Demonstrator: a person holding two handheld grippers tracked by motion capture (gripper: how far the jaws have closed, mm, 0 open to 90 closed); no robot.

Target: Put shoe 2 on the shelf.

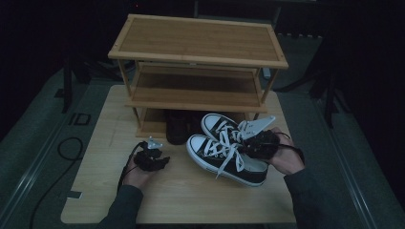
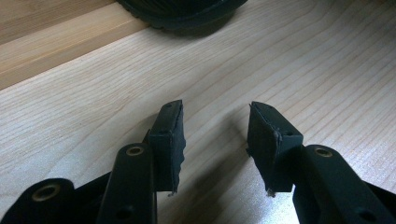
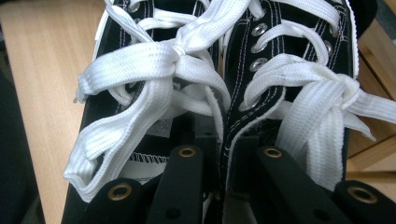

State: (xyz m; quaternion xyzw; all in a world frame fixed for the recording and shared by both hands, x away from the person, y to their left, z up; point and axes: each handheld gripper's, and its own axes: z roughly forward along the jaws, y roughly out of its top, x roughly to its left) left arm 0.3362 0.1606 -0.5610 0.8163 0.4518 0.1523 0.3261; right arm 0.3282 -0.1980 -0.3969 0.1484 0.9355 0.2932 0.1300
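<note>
A pair of black sneakers with white laces stands side by side on the wooden table, the near sneaker (image 1: 224, 160) in front of the far sneaker (image 1: 217, 125). My right gripper (image 1: 247, 142) comes in from the right, shut on the two inner collars pressed together (image 3: 227, 135). Its jaws reach in among the laces (image 3: 154, 65), right gripper (image 3: 229, 156). Left of the shoes, my left gripper (image 1: 161, 161) rests low over the table. In the left gripper view, my left gripper (image 2: 215, 135) stands open over bare wood with nothing between its pads (image 2: 168, 140).
A three-shelf wooden rack (image 1: 198, 38) stands at the back of the table (image 1: 191, 200). A dark shoe (image 1: 177, 128) sits on its bottom shelf, its sole (image 2: 182, 11) just ahead of the left gripper. A cable (image 1: 67, 148) lies on the floor at left.
</note>
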